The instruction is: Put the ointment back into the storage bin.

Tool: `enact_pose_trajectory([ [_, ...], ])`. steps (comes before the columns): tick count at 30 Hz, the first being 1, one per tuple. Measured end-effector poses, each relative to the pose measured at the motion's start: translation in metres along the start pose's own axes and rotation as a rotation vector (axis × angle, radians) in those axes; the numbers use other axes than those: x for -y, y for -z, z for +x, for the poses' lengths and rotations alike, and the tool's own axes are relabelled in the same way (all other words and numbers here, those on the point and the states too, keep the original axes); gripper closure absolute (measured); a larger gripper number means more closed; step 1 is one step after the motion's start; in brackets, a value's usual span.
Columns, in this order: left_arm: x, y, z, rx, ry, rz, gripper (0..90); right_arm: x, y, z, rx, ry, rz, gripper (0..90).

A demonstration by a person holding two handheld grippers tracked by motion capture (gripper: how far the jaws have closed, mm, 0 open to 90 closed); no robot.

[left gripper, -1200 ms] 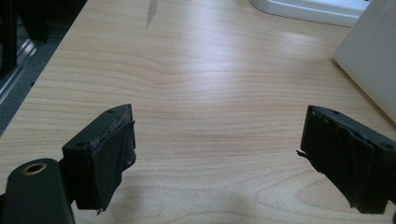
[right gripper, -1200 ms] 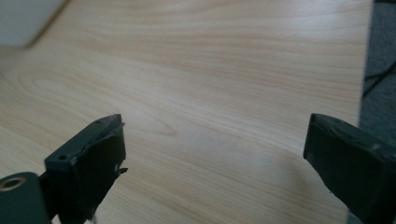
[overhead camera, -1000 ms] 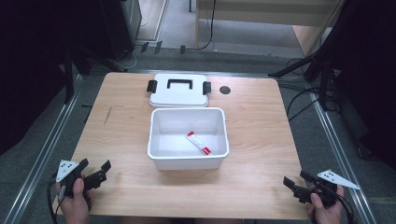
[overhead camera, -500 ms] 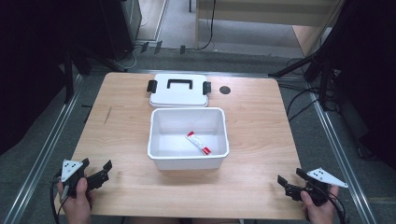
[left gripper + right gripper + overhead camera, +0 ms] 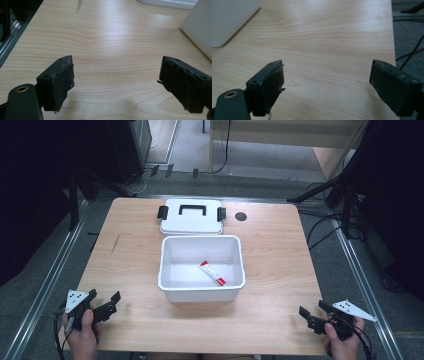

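Resting near the table's [image 5: 270,235] front corners, well apart from the central white bin [image 5: 201,292], left gripper [image 5: 110,301] and right gripper [image 5: 308,312] both stand wide, holding nothing. Inside the bin lies a red-and-white tube [image 5: 212,273]; behind it, the lid [image 5: 190,222].

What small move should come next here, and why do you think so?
Probably bring the right gripper forward toward the white box. Both grippers are open, empty, and rest near the table's front corners; the left gripper is just as idle. The box stands open with a red and white tube inside, and its lid lies behind it.
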State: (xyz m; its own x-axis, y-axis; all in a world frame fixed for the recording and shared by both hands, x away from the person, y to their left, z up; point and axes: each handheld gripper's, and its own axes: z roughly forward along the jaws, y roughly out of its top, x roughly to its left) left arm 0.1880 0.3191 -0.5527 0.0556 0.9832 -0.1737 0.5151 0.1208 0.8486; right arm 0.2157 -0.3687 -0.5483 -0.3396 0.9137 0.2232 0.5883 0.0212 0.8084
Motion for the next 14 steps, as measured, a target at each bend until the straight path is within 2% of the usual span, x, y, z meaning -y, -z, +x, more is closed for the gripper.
enact_pose_trajectory([
  [14, -0.0004, -0.0007, 0.0005, 0.011, -0.003, 0.003, 13.1, -0.0011, -0.0020, 0.0010, -0.002, 0.012, 0.013, 12.8],
])
